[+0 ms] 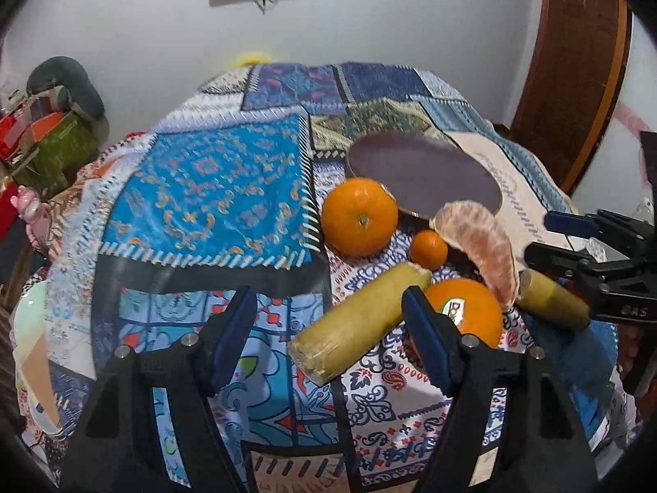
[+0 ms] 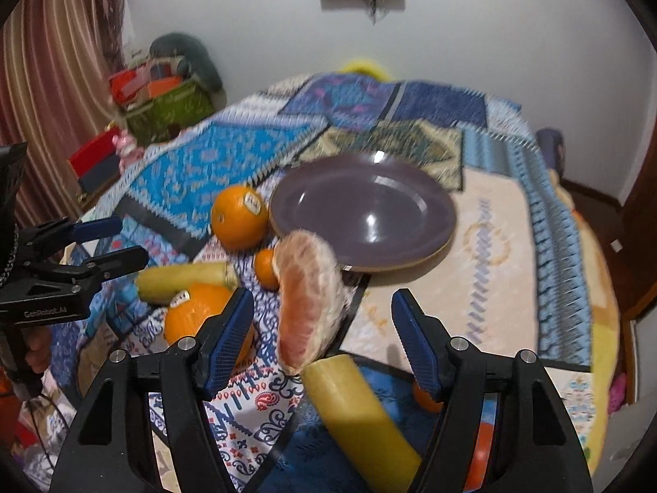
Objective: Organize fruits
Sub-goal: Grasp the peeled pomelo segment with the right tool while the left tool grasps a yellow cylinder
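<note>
Both the left tongs (image 1: 328, 337) and right tongs (image 2: 322, 341) hang released over the tabletop (image 1: 205, 189), near oranges (image 1: 359, 216) and a purple plate (image 2: 363, 211).

I read even, soft indoor light in both views. Glare spots mark the purple plate (image 2: 365, 213). Right wrist view shows motion blur; fisheye bending and dark vignetting occupy the corners.

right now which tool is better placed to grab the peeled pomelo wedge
Right. The right tool is open with the pomelo wedge between its fingers; the left tool sits off beside the pile.
</note>
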`<act>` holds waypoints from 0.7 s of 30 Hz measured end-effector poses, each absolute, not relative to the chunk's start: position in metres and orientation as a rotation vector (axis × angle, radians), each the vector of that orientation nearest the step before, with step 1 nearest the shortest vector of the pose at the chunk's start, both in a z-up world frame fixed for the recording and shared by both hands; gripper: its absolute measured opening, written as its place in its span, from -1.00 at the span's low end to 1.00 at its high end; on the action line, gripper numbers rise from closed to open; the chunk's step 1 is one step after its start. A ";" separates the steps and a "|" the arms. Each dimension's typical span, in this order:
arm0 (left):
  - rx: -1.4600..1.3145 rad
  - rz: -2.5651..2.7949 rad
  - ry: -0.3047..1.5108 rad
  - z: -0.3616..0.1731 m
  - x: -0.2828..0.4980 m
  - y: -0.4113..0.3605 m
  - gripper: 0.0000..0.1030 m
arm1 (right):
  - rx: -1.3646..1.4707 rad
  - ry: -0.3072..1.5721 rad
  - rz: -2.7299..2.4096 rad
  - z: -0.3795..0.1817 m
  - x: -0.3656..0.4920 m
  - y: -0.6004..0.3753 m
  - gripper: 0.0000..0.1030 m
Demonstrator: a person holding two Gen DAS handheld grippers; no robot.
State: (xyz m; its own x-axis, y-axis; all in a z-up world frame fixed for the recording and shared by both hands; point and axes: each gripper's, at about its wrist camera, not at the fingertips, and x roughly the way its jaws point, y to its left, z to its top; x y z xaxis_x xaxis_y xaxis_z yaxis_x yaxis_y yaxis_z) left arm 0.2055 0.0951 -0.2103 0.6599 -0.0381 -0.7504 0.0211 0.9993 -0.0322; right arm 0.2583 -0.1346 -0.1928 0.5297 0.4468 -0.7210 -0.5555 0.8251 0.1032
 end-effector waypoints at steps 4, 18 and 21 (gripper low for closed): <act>-0.035 -0.063 0.880 -0.224 0.213 0.095 0.25 | -0.165 0.868 0.591 -0.211 0.269 -0.126 0.29; -0.041 -0.142 0.906 -0.244 0.217 0.088 0.05 | -0.121 0.979 0.638 -0.243 0.290 -0.112 -0.11; -0.027 -0.125 0.897 -0.244 0.209 0.087 -0.04 | -0.146 0.974 0.646 -0.244 0.289 -0.108 -0.23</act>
State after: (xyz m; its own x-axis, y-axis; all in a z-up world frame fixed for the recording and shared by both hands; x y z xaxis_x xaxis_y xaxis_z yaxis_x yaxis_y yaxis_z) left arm 0.2087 0.0871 -0.2445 0.6171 -0.1198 -0.7777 0.0971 0.9924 -0.0758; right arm 0.2894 -0.1084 -0.2438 0.3924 0.4436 -0.8058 -0.5700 0.8048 0.1654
